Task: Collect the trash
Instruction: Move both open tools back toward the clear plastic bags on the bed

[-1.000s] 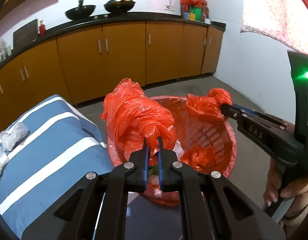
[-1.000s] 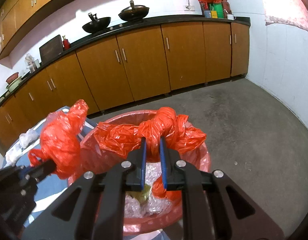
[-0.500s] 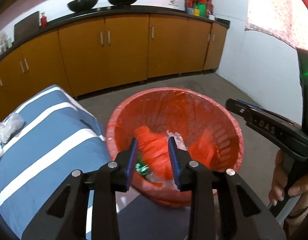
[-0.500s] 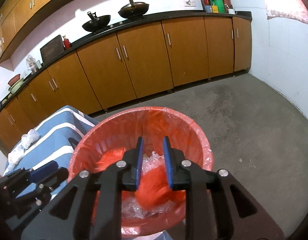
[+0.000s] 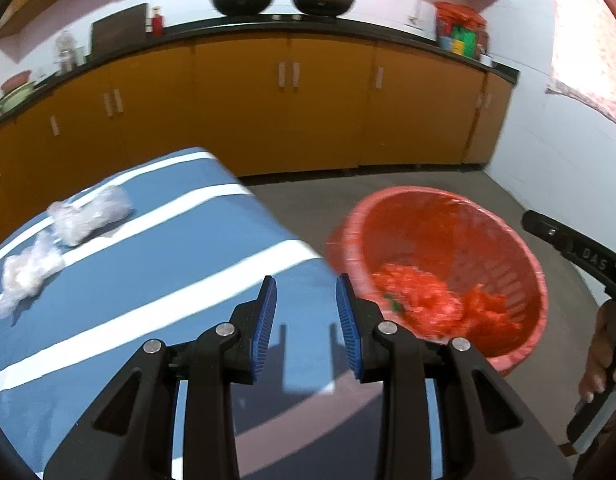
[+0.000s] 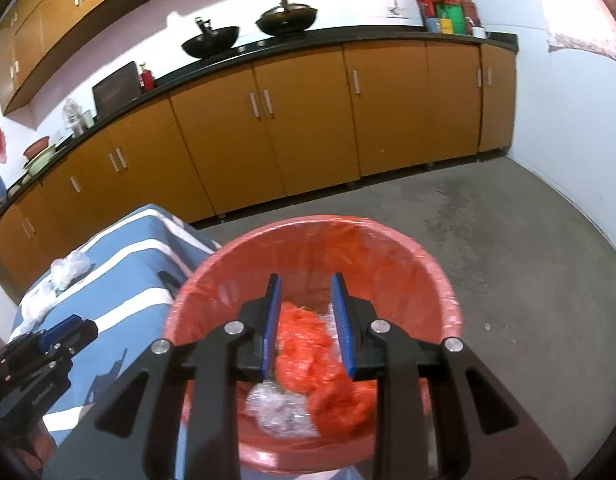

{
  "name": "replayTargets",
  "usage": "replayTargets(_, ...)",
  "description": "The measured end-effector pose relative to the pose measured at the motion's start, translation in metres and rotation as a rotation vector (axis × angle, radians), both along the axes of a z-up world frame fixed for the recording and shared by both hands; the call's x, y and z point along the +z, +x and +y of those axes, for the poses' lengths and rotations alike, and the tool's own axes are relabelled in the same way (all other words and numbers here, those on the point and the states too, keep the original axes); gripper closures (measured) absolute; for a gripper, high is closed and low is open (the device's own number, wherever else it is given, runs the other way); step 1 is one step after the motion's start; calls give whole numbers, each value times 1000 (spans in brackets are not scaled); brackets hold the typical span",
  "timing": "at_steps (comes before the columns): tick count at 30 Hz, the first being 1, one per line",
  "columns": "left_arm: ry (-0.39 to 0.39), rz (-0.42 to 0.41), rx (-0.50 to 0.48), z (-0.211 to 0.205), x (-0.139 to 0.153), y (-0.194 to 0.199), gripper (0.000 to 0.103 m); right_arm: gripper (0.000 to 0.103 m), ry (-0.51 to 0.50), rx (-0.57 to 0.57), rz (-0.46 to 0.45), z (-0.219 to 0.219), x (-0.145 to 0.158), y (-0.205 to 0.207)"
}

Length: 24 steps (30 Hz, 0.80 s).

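On the far left of the left wrist view, 2 crumpled clear plastic wrappers lie on the blue cloth-covered table with white stripes, one just beside the other and both well apart from the bin. These 2 items appear to be the remaining trash to collect; no other loose trash can be made out on the cloth. The left gripper hangs above the near part of the table with its blue-padded fingers parted and nothing between them; it holds no item. To its right, on the grey concrete floor just beside the table edge, stands the round red plastic bin lined with a red plastic bag. Inside the bin lie crumpled red plastic bags and a wad of clear plastic film, so part of the collection is judged complete. The right gripper is positioned over the bin opening, pointing down into it; its jaws are opening, and the pads press on nothing, the red bags seen between them lying lower down inside the bin. At the right edge of the left wrist view, a hand grips the handle of this right gripper. Judged progress: roughly midway, with 2 wrappers left on the table and both grippers free for the next pick.
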<state>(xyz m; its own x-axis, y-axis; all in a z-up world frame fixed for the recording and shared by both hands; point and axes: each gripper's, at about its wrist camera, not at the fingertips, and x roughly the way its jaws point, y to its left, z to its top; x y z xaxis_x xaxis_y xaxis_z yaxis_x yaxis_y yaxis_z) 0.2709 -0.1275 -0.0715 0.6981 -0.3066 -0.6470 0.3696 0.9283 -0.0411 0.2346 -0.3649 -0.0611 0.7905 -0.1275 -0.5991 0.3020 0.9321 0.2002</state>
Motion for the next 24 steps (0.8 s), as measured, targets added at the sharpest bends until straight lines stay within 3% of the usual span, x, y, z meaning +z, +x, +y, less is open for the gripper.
replayTargets(9,43,-37,193,104,6,7,67,71,-10,138,3,71,6,26)
replayTargets(18,54,-27,523,244,3,38,57,71,2,291,26,161,-1,61)
replayTargets(21,35,-16,569,269,2,54,55,71,3,337,36,190,-4,74)
replayTargets(24,46,-27,552,277,1,67,53,71,-1,370,44,210,-7,82)
